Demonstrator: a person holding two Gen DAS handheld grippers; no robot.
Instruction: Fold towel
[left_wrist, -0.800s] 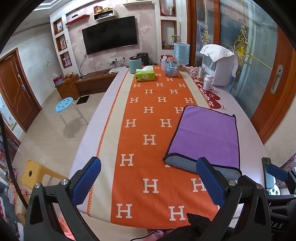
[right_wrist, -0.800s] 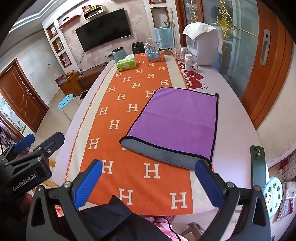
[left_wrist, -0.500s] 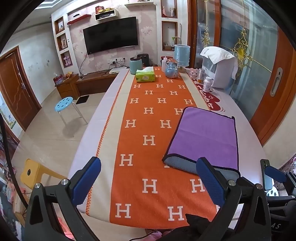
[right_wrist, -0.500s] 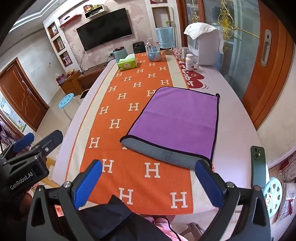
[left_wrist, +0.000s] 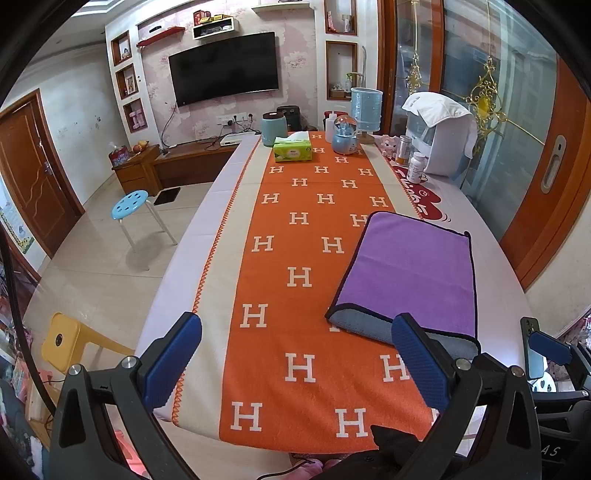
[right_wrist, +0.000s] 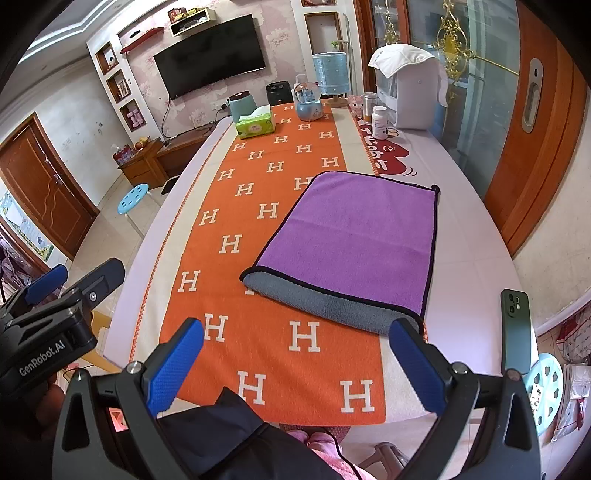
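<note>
A purple towel (left_wrist: 410, 269) with a grey underside and black trim lies folded once on the table, its grey fold facing me; it also shows in the right wrist view (right_wrist: 358, 236). My left gripper (left_wrist: 295, 354) is open and empty, held above the table's near edge, left of the towel. My right gripper (right_wrist: 295, 354) is open and empty, just short of the towel's near edge. The left gripper's body also shows in the right wrist view (right_wrist: 55, 325) at the far left.
An orange table runner (left_wrist: 306, 258) with white H letters covers the table. A green phone (right_wrist: 515, 328) lies at the right edge. A tissue box (left_wrist: 292, 151), jars, bottles and a white appliance (left_wrist: 439, 136) stand at the far end. Stools stand on the floor to the left.
Both grippers have drifted slightly back and up from the table; the towel has not moved. Both stay open.
</note>
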